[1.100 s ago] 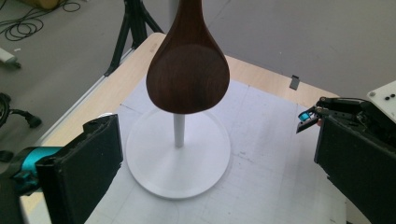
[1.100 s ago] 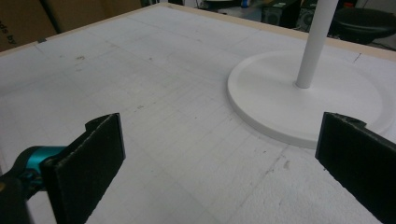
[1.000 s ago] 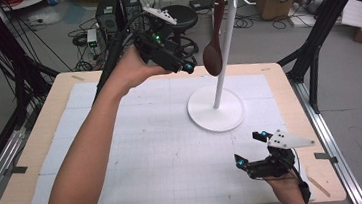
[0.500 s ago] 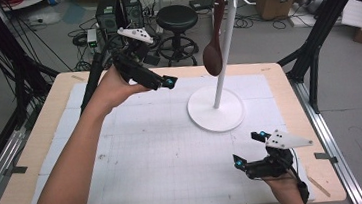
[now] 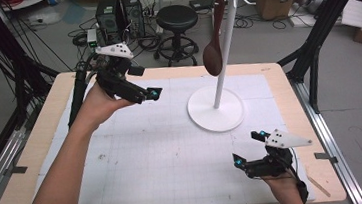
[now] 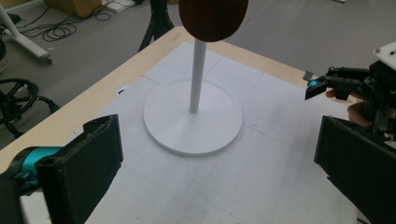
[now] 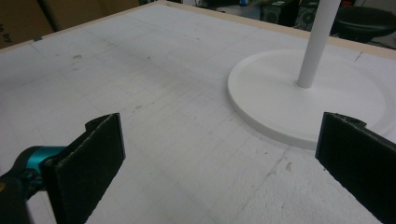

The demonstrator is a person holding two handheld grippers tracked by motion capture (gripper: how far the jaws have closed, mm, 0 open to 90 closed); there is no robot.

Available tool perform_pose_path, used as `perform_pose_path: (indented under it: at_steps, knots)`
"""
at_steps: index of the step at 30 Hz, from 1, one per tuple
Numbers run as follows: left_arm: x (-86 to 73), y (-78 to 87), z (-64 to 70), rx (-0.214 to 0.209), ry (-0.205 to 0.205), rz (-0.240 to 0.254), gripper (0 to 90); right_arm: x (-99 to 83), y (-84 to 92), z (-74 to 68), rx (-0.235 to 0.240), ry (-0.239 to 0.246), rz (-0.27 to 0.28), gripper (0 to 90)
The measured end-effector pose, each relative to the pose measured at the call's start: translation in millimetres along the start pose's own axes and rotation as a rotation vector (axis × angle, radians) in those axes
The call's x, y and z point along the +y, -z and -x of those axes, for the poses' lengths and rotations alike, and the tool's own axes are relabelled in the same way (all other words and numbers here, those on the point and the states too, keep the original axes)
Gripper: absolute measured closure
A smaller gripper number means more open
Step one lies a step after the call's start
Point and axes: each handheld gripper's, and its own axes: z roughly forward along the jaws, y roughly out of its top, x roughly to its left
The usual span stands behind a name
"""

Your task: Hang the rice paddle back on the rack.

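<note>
The left gripper [image 5: 154, 93], jaws spread and empty, is raised off the table; ahead and above it the dark brown wooden spoon [image 5: 213, 53] hangs long axis vertical from the white hook stand [image 5: 216, 109]. The right gripper [image 5: 248, 152], also spread empty, sits lower and farther from the spoon.

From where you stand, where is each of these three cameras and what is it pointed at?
High view: above the table's near edge, looking forward and down; forearms, left gripper, right gripper.
Left gripper view: rides the left gripper, faces the stand and spoon; open jaws.
Right gripper view: low over the table, faces the stand's base; open jaws.
All share the stand.
</note>
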Motion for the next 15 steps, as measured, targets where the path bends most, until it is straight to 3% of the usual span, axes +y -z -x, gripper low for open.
perform_pose_path:
  at_steps: [15]
  knots:
    - [-51.8, 22.1, 6.2, 0.063, 0.026, 0.049, 1.7, -0.9, 1.2, 3.1, -0.011, -0.008, 0.018, 0.4]
